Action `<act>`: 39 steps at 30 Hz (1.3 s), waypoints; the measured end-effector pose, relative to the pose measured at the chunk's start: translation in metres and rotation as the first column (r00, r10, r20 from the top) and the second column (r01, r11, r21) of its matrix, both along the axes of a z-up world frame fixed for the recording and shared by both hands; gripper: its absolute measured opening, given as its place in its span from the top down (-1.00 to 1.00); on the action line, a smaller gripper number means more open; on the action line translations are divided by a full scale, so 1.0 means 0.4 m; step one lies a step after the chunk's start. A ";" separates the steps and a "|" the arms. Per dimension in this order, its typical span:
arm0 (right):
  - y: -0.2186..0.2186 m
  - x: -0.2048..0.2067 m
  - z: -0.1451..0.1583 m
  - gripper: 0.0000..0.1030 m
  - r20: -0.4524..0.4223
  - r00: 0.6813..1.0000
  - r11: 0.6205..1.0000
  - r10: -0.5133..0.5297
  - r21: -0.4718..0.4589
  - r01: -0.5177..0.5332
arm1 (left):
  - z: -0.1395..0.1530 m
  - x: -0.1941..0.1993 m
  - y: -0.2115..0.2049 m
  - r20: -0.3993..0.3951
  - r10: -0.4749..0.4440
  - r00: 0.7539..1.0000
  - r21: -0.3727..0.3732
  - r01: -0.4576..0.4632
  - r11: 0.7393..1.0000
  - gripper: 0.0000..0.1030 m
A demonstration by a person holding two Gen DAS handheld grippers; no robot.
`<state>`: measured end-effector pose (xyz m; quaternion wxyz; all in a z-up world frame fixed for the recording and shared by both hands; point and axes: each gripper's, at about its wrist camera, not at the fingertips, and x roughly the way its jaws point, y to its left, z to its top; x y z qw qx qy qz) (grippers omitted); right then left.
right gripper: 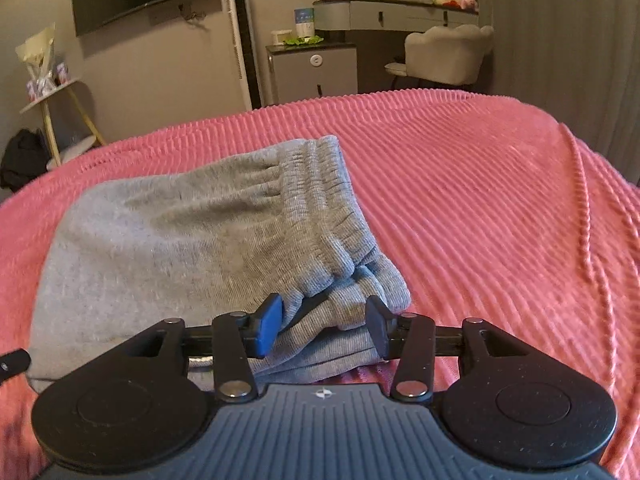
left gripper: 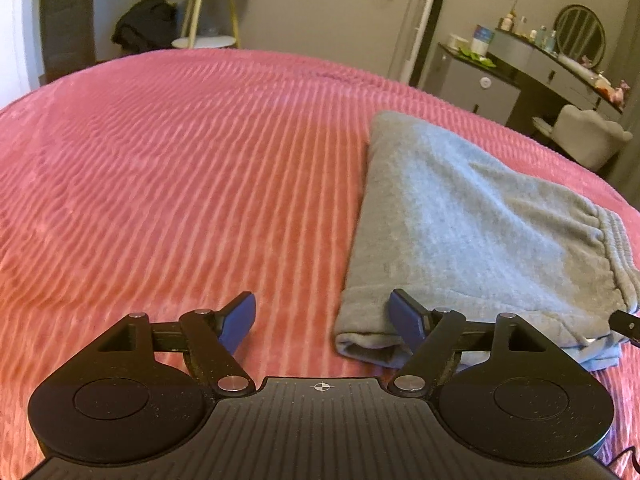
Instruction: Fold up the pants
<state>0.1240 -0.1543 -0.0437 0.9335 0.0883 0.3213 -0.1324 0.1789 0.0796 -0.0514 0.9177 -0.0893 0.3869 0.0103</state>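
Grey sweatpants (left gripper: pixel 460 220) lie folded in a compact stack on the pink ribbed blanket (left gripper: pixel 180 180). In the left wrist view my left gripper (left gripper: pixel 324 320) is open, its fingers straddling the stack's near left corner, one pad (left gripper: pixel 240 320) over bare blanket. In the right wrist view the pants (right gripper: pixel 168 240) show their gathered elastic waistband (right gripper: pixel 320 200) on the right side. My right gripper (right gripper: pixel 324 328) is open, its fingers either side of the stack's near right corner, not pinching it.
The pink blanket (right gripper: pixel 500 200) covers the whole bed. Beyond it stand a grey vanity desk (right gripper: pixel 400 12) with bottles, a padded chair (right gripper: pixel 448 56), a small cabinet (right gripper: pixel 316 68), and a side table (left gripper: pixel 208 8) beside a dark bag (left gripper: pixel 144 24).
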 end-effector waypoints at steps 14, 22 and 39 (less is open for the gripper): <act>-0.057 -0.019 -0.026 -0.38 0.004 0.999 0.998 -0.048 0.039 0.048 | -0.020 -0.013 0.051 -0.078 0.035 0.996 -0.055 -0.039 0.998 -0.53; -0.256 -0.118 -0.148 -0.04 0.085 0.992 0.615 -0.096 0.788 -0.008 | -0.039 -0.036 0.018 -0.094 -0.123 0.988 -0.261 0.095 0.961 -0.50; -0.261 -0.064 -0.266 -0.44 0.098 0.981 0.361 -0.170 0.932 -0.030 | -0.202 0.069 0.141 -0.166 -0.135 0.977 -0.842 -0.069 0.535 -0.56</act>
